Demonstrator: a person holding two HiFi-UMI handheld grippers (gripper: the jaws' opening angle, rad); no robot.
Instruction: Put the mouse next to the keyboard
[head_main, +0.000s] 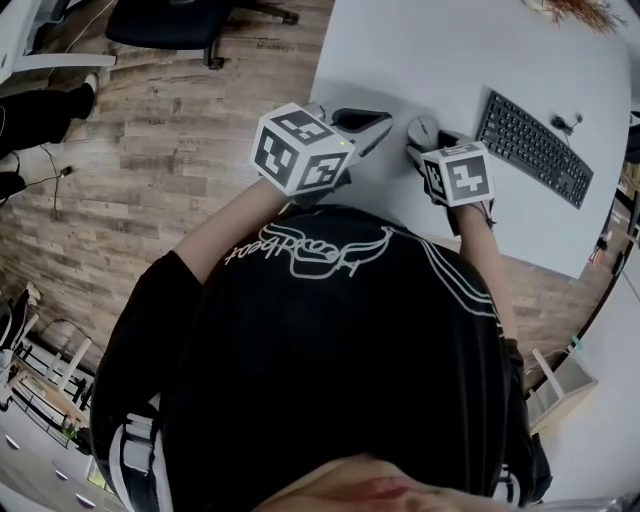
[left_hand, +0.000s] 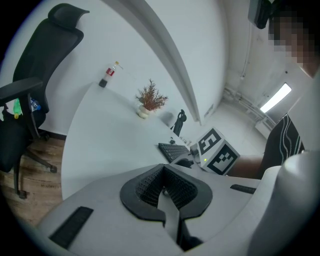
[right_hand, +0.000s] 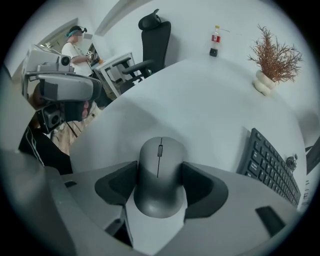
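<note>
**The mouse could slip or bump**

Our right gripper (right_hand: 160, 181) is closed on the smooth grey plastic mouse (right_hand: 159, 155), with one black pad pressing each side. The mouse is over the big white table (right_hand: 200, 95). It is near the flat black keyboard (right_hand: 272, 167), on its left side, but not touching it. We cannot tell if the mouse rests on the table or is lifted a little. Our left gripper (left_hand: 164, 192) has its jaws pressed together with nothing in them.

What could go wrong? The mouse is round and smooth, so we think it could slide out of the pads if the squeeze gets weak. The table's edge is near us, so a dropped mouse might fall off. If we push too far sideways, the mouse could knock the keyboard crooked.

The black shirt (head_main: 330, 330) has curly white writing, upside down for us, and we cannot read it for sure. The little bottle (right_hand: 215, 40) has a red label, too small to read. The marker cubes (head_main: 300, 148) show only black and white squares.
</note>
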